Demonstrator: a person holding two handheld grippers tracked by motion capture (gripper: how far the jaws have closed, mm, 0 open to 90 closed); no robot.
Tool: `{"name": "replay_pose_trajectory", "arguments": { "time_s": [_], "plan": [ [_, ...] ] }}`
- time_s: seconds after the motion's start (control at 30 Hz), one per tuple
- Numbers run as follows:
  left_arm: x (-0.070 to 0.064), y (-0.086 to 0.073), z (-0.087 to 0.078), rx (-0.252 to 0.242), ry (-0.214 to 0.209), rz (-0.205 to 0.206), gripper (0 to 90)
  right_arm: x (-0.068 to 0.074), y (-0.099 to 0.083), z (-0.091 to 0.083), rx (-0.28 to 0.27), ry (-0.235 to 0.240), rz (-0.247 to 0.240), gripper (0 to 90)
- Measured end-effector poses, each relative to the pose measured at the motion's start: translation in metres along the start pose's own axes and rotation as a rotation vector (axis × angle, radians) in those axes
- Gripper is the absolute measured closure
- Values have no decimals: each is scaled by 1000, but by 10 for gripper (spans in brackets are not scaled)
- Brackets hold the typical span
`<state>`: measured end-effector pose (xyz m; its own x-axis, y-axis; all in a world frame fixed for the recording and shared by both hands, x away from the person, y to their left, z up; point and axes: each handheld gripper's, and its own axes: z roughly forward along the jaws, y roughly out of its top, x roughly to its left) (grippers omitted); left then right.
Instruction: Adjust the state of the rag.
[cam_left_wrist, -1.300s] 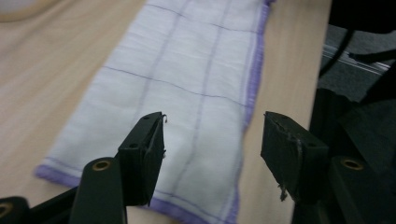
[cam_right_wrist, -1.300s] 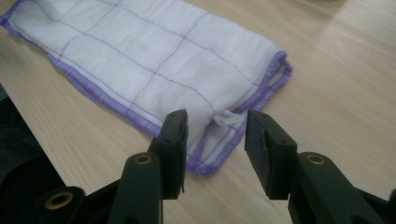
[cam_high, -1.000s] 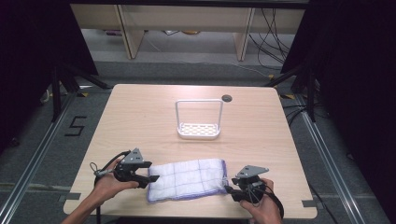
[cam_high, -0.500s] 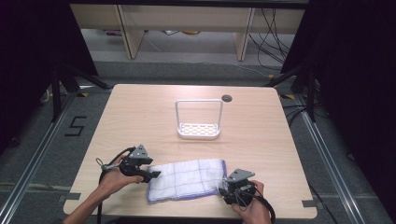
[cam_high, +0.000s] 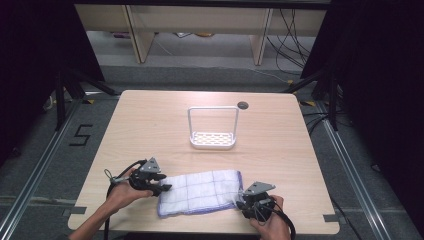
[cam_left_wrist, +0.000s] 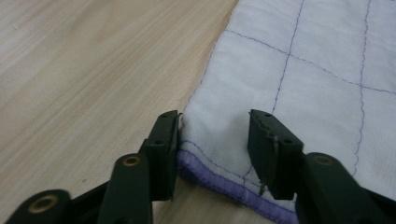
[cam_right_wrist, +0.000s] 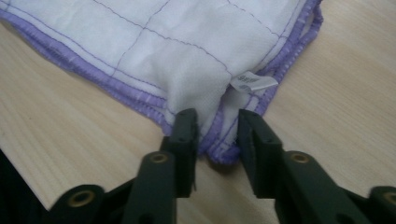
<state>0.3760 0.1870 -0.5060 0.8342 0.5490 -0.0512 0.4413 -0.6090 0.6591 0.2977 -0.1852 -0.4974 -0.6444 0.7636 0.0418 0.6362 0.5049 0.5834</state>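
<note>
A white wire rack (cam_high: 212, 131) with a perforated base stands upright near the middle of the pale wooden surface (cam_high: 150, 120), well apart from the work; a dark round grommet (cam_high: 243, 105) lies just behind it. Nothing stands between the tongs and the cloth.

A white cloth (cam_high: 200, 192) with purple stitched grid and purple hem lies flat at the near edge of the surface, between the two hands. The left tongs (cam_high: 156, 185) lie low at the cloth's left end, held by the left hand (cam_high: 122, 192) with the forearm entering from the lower left. In the left gripper view the jaws stand partly open, straddling the cloth's corner (cam_left_wrist: 219, 135) without pinching it. The right tongs (cam_high: 247, 202) sit at the cloth's right near corner, gripped by the right hand (cam_high: 267, 225). In the right gripper view the jaws are narrowly parted around a bunched fold of hem (cam_right_wrist: 217, 135), beside a small white label (cam_right_wrist: 252, 83); whether they press the fold cannot be told.
</note>
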Motion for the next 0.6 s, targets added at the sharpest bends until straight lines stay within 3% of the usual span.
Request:
{"name": "replay_pose_trajectory", "arguments": {
  "time_s": [0.03, 0.07, 0.13, 0.17, 0.27, 0.37, 0.4, 0.43, 0.57, 0.6],
  "plan": [
    [0, 0, 0, -2, -1, -1, 619, 0, 0, 1, -14, 5, 6, 753],
    [1, 0, -1, 12, -11, 26, 648, -2, -1, 0, -4, 14, -2, 791],
    [0, 0, -1, 1, -16, 21, 709, -4, -1, 1, -26, 20, 17, 827],
    [0, 0, -1, 8, -12, 24, 736, -6, -1, 1, -13, 21, -3, 836],
    [-1, 0, -3, 8, -28, 38, 803, -8, -1, 0, -11, 27, 8, 850],
    [-4, -2, -5, -3, -49, 26, 820, -12, 1, 1, -16, 23, -3, 854],
    [-7, -4, -6, -20, -53, -2, 823, -14, 2, 1, -17, 29, -11, 855],
    [-7, -4, -7, -18, -58, 15, 825, -16, 3, 0, -25, 28, -12, 856],
    [-18, -8, -14, -44, -94, -5, 832, -22, 12, -4, -43, 24, -5, 857],
    [-22, -9, -17, -55, -105, -15, 832, -25, 16, -6, -52, 18, -23, 857]
  ]
}}
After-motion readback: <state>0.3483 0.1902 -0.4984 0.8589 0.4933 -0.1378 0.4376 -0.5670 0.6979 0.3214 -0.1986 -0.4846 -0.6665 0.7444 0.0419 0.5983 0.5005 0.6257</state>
